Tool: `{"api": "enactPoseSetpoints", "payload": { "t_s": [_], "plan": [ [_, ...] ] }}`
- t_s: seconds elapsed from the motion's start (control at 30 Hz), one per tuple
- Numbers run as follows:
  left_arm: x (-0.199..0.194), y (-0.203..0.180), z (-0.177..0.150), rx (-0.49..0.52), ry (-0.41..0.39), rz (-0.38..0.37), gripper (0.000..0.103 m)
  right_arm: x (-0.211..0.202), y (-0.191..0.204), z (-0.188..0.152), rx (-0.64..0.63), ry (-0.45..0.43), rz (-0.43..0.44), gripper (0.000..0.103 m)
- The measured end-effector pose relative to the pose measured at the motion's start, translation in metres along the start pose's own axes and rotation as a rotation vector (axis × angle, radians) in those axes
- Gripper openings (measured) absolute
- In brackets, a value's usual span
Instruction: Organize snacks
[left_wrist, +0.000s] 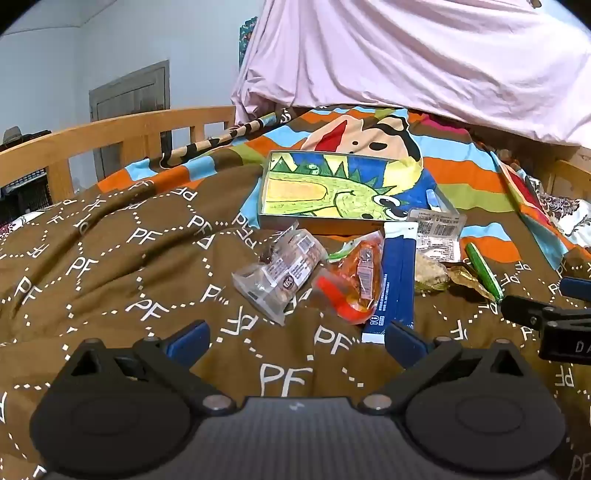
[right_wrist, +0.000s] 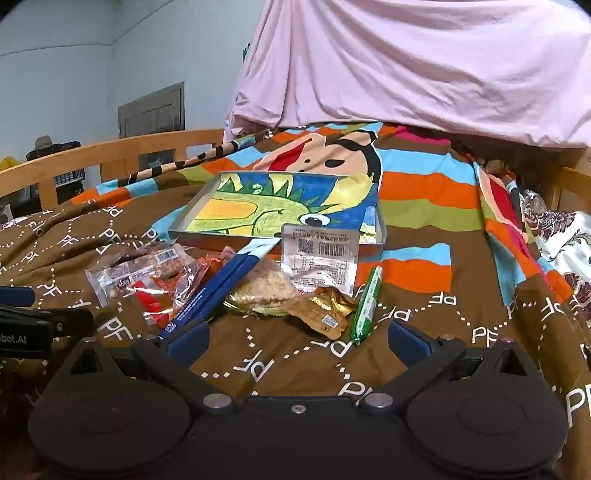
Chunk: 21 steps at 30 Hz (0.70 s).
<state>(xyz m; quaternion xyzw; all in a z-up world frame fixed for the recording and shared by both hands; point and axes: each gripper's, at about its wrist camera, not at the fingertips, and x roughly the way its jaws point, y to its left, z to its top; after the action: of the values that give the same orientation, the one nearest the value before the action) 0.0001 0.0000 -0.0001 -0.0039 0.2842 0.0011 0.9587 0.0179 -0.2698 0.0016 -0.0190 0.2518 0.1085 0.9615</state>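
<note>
The left gripper (left_wrist: 295, 341) and the right gripper (right_wrist: 297, 339) both hover over the brown quilt (left_wrist: 110, 266) with fingers spread wide, holding nothing. The snacks lie in a loose row on the quilt just in front of the shallow tray (right_wrist: 380, 236) with a dinosaur drawing: a clear biscuit pack (left_wrist: 282, 269), an orange packet (left_wrist: 354, 284), a blue stick pack (left_wrist: 397, 277), a gold wrapper (right_wrist: 325, 308) and a green sausage stick (right_wrist: 365, 306). A white labelled pouch (right_wrist: 319, 254) leans against the tray's near rim.
</note>
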Motion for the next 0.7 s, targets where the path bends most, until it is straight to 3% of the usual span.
{"api": "enactPoseSetpoints", "payload": {
  "t_s": [0.03,0.7],
  "plan": [
    [0.0002,-0.0001,0.0001,-0.001,0.0,0.0,0.103,-0.0018,0.0002,-0.0006,0.0,-0.035,-0.005,0.102],
    [-0.0018,0.0036,0.0013,-0.017,-0.007,0.002,0.103,-0.0026,0.0006,-0.0007,-0.01,-0.049,0.012,0.102]
  ]
}}
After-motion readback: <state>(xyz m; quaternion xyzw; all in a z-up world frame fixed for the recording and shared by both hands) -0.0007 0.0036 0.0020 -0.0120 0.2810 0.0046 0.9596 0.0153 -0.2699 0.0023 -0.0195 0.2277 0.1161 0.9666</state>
